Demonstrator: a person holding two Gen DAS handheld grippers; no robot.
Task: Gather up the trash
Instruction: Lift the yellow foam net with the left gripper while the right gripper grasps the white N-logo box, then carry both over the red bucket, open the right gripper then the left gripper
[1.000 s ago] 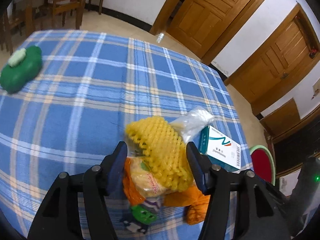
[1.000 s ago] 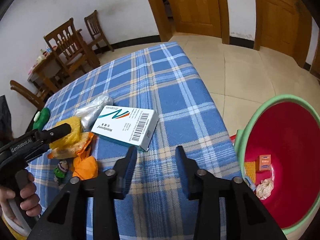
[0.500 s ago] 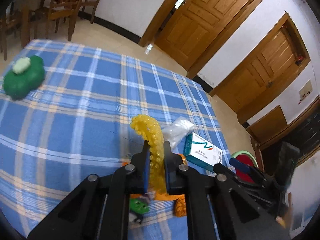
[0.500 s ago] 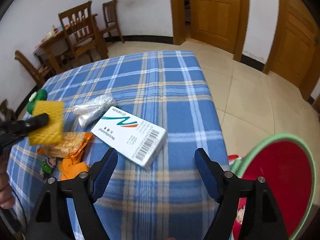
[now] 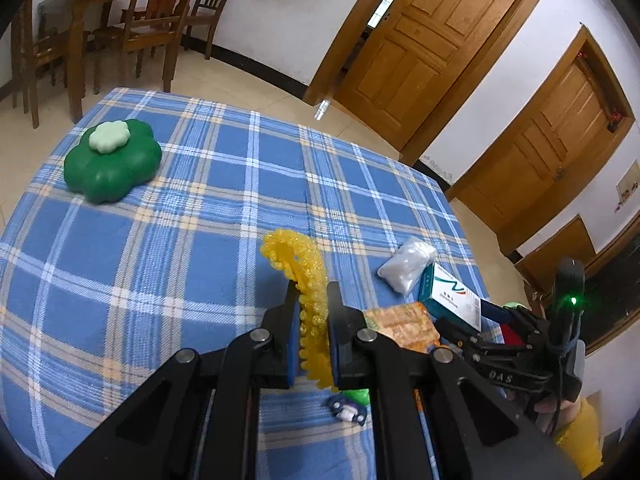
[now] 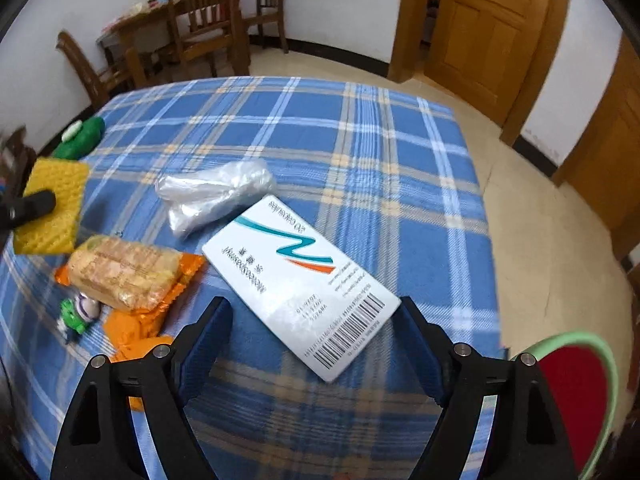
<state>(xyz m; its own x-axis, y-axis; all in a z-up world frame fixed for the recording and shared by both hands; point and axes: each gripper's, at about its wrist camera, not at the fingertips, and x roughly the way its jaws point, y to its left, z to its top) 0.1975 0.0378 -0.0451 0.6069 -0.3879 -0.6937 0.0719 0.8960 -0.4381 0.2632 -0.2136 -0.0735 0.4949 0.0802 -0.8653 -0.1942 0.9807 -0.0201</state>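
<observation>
My left gripper (image 5: 313,292) is shut on a yellow foam fruit net (image 5: 302,268) and holds it above the blue plaid tablecloth (image 5: 160,240); the net also shows at the left of the right wrist view (image 6: 54,208). My right gripper (image 6: 312,312) is open wide, its fingers on either side of the near end of a white medicine box (image 6: 300,280). An orange snack wrapper (image 6: 124,276), a clear plastic bag (image 6: 212,196) and a small green toy (image 6: 78,312) lie left of the box. A red basin with a green rim (image 6: 576,396) sits below the table's right edge.
A green flower-shaped container (image 5: 110,160) stands at the table's far left corner. Wooden chairs (image 5: 148,28) and a table stand against the back wall. Wooden doors (image 5: 424,44) are at the right. The table's right edge drops to a tiled floor (image 6: 552,240).
My left gripper closed on the foam net and lifted it off the pile. My right gripper opened wide and moved from the table edge over to the white box.
</observation>
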